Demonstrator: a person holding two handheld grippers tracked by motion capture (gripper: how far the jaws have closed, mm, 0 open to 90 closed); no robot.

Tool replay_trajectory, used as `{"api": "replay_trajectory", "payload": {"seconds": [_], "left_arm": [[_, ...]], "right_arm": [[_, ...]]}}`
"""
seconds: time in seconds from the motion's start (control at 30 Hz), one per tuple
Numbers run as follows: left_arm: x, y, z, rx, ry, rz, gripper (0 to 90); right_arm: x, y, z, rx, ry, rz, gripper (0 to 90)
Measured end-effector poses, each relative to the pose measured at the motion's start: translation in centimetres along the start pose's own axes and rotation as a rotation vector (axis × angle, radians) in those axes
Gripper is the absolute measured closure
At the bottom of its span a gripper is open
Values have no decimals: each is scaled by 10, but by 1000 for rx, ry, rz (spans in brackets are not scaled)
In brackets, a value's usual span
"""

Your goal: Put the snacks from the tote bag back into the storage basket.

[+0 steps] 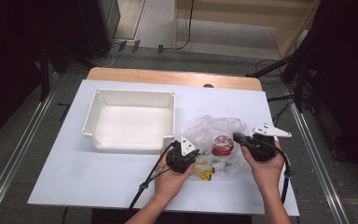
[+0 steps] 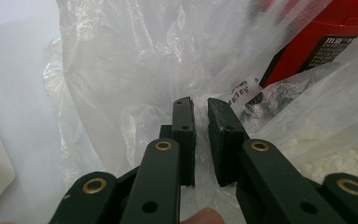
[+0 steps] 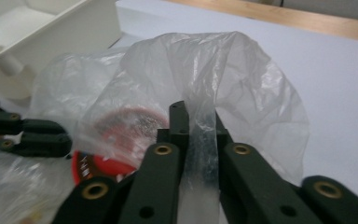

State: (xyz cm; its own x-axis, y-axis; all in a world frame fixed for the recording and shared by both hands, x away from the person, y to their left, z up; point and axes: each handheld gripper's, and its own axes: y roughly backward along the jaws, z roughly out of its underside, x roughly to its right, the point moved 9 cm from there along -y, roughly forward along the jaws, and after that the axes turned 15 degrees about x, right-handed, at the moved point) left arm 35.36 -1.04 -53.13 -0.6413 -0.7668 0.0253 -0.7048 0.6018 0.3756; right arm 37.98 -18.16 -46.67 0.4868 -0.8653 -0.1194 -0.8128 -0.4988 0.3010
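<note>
— So, from the high view, where do things stand?

— From above, my guess is the job is to empty the clear plastic bag point(image 1: 209, 135) into the white tray point(image 1: 129, 122). None of that is done: the tray is bare, and the red tin point(image 1: 222, 145), a yellow item point(image 1: 206, 174) and some pale packets are all in the bag. The bag lies on the white table point(image 1: 74, 177), just right of the tray. My left gripper point(image 1: 182, 157) sits at the bag's near-left edge, my right gripper point(image 1: 256, 145) at its right edge, so the bag is between them.

— And the left gripper view?

— My left gripper point(image 2: 201, 114) has its jaws nearly together, a narrow slot between them. Bag film point(image 2: 135, 70) lies right behind and around the tips, but I cannot tell whether any is caught in the slot. The red tin point(image 2: 326, 32) is up to the right, inside the bag and apart from the tips.

— The right gripper view?

— My right gripper point(image 3: 199, 121) is clamped on the bag: a strip of film point(image 3: 200, 149) runs down between the jaws, and the bag's mouth point(image 3: 223, 70) arches up from them, held open. The red tin point(image 3: 121, 140) lies below and left, inside. My left gripper point(image 3: 28, 135) shows at the left edge, the tray corner point(image 3: 51, 32) beyond it.

— What's left, then?

— All of it, I judge: widening the mouth and moving the contents across.
</note>
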Motion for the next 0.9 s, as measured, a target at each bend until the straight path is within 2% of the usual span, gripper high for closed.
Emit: {"api": "replay_trajectory", "payload": {"seconds": [0.17, 0.23, 0.33, 0.43, 0.57, 0.67, 0.77, 0.8, 0.9], "left_arm": [[0, 0, 0, -4, -3, -4, 826], [0, 0, 0, -5, -3, -3, 826], [0, 0, 1, -9, -7, -4, 827], [0, 0, 1, -7, -7, -4, 828], [1, -1, 1, -8, -6, -6, 834], [0, -1, 2, -18, -14, -9, 840], [1, -1, 2, -24, -17, -9, 841], [0, -2, 2, -25, -17, -11, 841], [0, -2, 2, -27, -17, -11, 839]], "right_arm": [[13, -16, -4, 11, 28, 50, 900], [22, -25, -1, 0, 18, 70, 900], [38, -40, 11, -48, -20, 100, 900], [51, -50, 31, -115, -42, 131, 900], [61, -53, 54, -161, -61, 162, 900], [67, -49, 59, -157, -69, 194, 900], [69, -48, 59, -153, -90, 187, 900], [70, -47, 59, -154, -89, 179, 885], [66, -40, 48, -94, -87, 160, 602]]}}
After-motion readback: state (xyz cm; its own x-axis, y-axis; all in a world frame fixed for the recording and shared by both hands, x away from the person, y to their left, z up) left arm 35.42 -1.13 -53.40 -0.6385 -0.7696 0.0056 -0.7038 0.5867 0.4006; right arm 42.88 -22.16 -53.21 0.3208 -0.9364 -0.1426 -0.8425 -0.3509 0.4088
